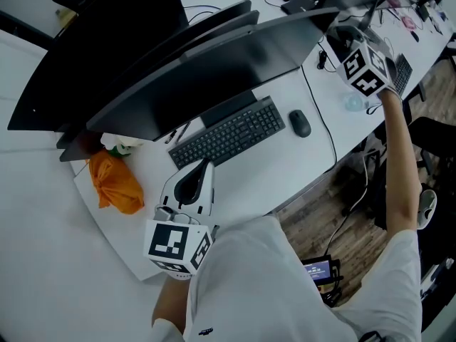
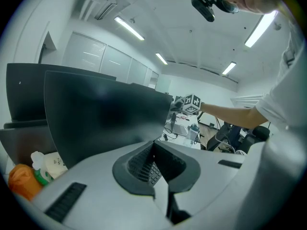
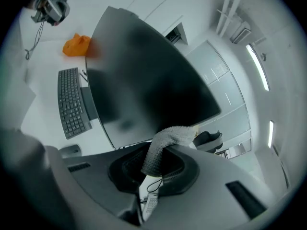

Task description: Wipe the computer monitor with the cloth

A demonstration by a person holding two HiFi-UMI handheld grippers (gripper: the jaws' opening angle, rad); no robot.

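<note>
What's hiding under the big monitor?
Under the monitor you can see its stand with the keyboard in front. A white bottle peeks out beside an orange bag. The desk farther back is covered, so that part is hidden.

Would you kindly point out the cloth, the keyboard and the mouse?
cloth (image 3: 158, 145): right gripper view, its grey middle.
keyboard (image 1: 228, 134): head view, middle keys.
mouse (image 1: 300, 123): head view, its back.

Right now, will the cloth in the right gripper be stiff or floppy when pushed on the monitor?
Probably floppy: the cloth bends over beyond the right gripper. Its textured weave likely drags rather than slips on the monitor.
</note>
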